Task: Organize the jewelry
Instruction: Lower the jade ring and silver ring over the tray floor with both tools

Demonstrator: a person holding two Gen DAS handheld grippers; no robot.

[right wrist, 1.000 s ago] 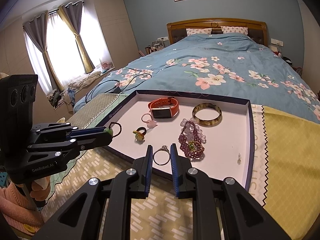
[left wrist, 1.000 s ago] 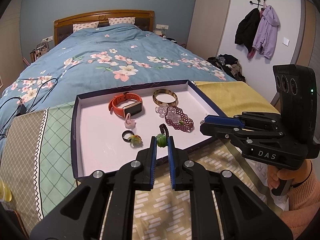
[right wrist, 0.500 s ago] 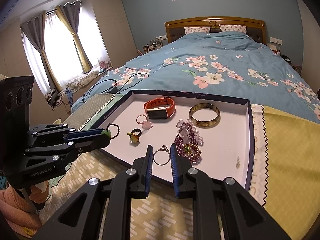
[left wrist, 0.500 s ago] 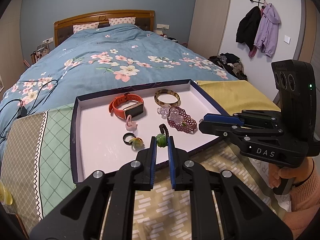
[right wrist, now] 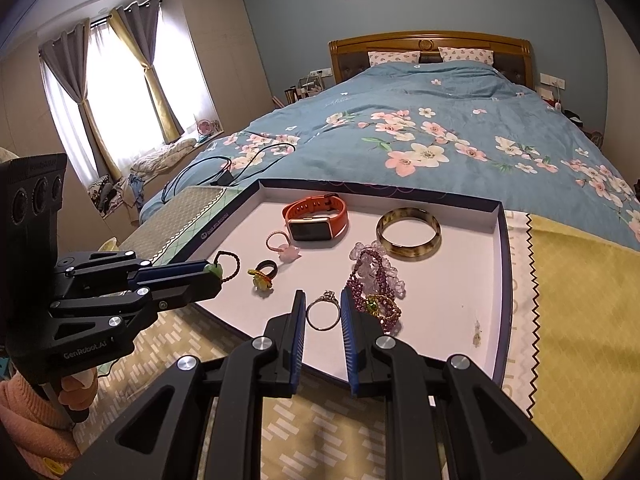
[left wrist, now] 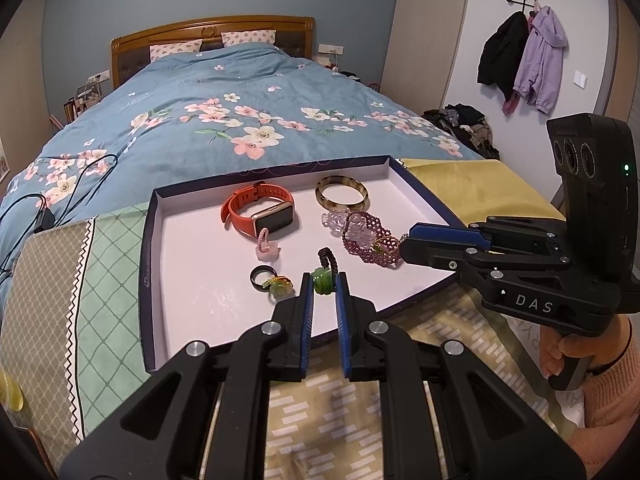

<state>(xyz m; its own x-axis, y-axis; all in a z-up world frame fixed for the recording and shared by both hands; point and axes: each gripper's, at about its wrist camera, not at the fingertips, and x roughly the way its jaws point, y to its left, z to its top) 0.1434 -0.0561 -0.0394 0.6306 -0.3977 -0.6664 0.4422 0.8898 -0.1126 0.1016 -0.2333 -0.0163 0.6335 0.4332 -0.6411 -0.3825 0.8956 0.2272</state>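
Left gripper point(left wrist: 324, 286): jaws nearly closed, pinching the green bead point(left wrist: 322, 280) of a dark cord bracelet point(left wrist: 329, 258); the cord loop stands up past the tips, over the near edge of the tray point(left wrist: 150, 248)
Right gripper point(right wrist: 323, 312): jaws narrowly apart with a silver ring point(right wrist: 323, 314) clasped between the pads, its stone pointing away, over the tray's near edge
Tray: shallow, white inside with a dark rim, on the patterned cloth at the foot of the bed point(left wrist: 224, 120)
Far half of tray: orange-strapped watch point(left wrist: 260, 214) towards the left, brown bangle point(left wrist: 342, 198) towards the right
Middle: pink ring point(left wrist: 266, 246) just in front of the watch; black ring with a green-yellow charm point(left wrist: 270, 280) nearer the front edge, beside the left tips
Right half: purple beaded bracelet point(left wrist: 372, 242) lying against clear beads point(left wrist: 334, 218)
Against a second earlier: both grips unchanged; everything on the tray lies where it did
Hard to make out: in the left wrist view the silver ring is hidden behind the right gripper's fingers; the person shows only as hands and peach sleeves at the frame edges
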